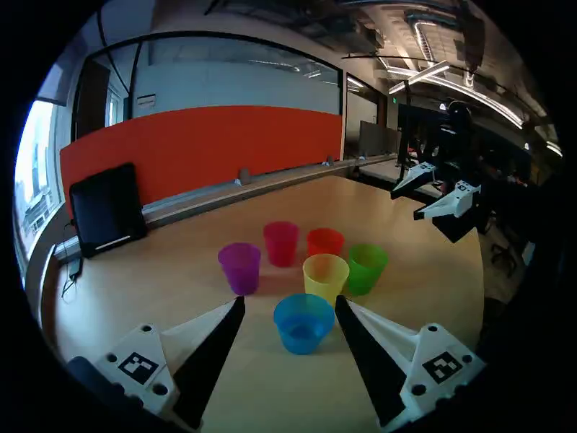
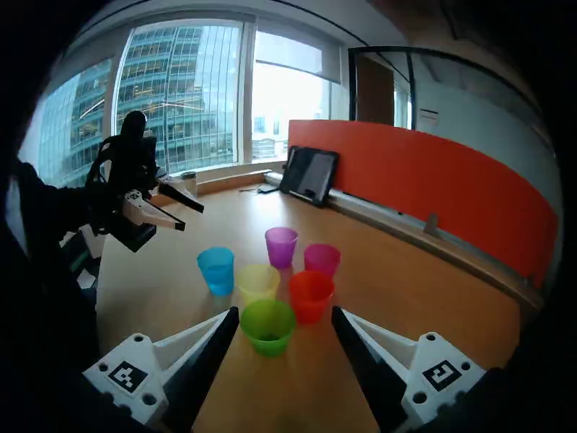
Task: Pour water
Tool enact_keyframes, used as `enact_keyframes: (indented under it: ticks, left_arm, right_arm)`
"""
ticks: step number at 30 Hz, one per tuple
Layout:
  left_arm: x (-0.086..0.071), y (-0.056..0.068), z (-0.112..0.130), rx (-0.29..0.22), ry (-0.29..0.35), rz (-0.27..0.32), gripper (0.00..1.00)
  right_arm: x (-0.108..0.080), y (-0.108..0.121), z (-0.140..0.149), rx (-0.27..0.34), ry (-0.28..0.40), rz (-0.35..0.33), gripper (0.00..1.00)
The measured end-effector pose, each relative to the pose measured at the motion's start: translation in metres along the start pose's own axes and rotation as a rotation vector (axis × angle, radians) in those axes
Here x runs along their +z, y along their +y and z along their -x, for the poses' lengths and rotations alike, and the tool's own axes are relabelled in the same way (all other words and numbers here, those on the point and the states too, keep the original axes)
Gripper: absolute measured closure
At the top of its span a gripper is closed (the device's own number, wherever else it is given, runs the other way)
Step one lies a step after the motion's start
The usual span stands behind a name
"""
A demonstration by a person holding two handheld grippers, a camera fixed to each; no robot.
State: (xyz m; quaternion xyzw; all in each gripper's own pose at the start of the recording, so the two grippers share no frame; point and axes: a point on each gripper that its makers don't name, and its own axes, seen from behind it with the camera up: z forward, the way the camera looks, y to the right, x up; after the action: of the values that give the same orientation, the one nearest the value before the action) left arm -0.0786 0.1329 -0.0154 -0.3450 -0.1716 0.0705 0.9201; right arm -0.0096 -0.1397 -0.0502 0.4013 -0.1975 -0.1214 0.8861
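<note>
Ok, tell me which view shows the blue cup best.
The left gripper view. There the blue cup stands nearest the camera, unobstructed, and you look down past its rim into it. The right gripper view shows it farther off and smaller, left of the yellow cup, seen more from the side.

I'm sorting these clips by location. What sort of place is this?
Probably an office: a long wooden desk with an orange divider panel along it, a glass-walled room behind, and tall windows facing high-rise towers.
</note>
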Motion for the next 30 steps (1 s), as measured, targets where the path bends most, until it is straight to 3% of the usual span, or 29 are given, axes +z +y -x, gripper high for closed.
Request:
enact_keyframes:
  ticks: [11, 30]
  left_arm:
    - [0.01, 0.007, 0.03, 0.008, -0.074, 0.041, 0.07]
    - [0.033, 0.015, 0.083, 0.059, -0.215, 0.082, 0.07]
  right_arm:
    - [0.023, -0.006, 0.039, -0.034, -0.084, -0.024, 0.0]
    - [0.063, -0.012, 0.075, -0.077, -0.178, -0.061, 0.0]
